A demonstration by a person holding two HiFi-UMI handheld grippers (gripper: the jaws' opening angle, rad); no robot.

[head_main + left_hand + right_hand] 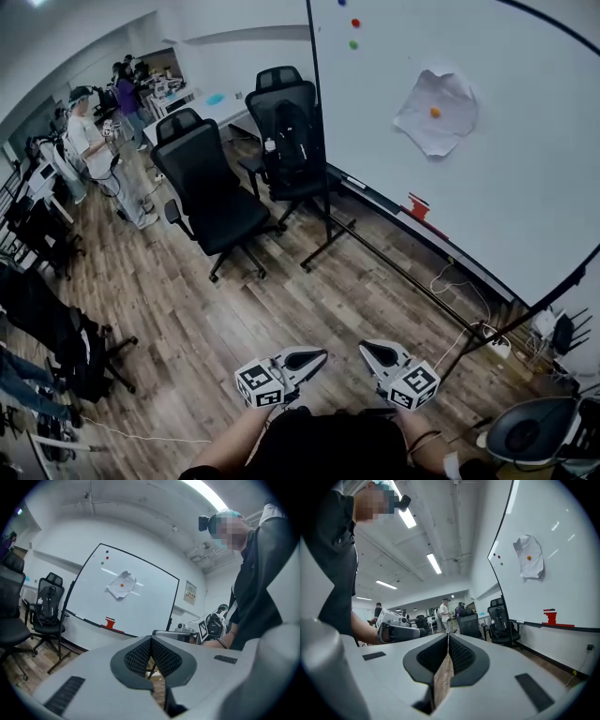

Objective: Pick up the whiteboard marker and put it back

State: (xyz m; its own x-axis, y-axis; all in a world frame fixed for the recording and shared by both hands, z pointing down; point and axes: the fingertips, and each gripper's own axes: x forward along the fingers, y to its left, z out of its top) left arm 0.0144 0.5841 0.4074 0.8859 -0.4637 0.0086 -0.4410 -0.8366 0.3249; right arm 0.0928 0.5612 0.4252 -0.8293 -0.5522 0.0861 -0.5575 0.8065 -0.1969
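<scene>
While left gripper (317, 356) & right gripper (368, 350) are hanging shut, empty, whiteboard (525, 141) well ahead of both, likely risk is arriving w/ jaws closed, knocking the marker off.

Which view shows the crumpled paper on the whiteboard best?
The head view: the crumpled paper is large, with its orange magnet clear. The left gripper view shows it small; the right gripper view, slanted.

Lower centre of the head view: a black short-sleeved top (328, 448), and a thin dark wristband (424, 438) at lower right. The pale grey left gripper (319, 354) and right gripper (366, 347) carry black ribbed pads (140, 656) and black-and-white marker cubes (260, 383)
</scene>
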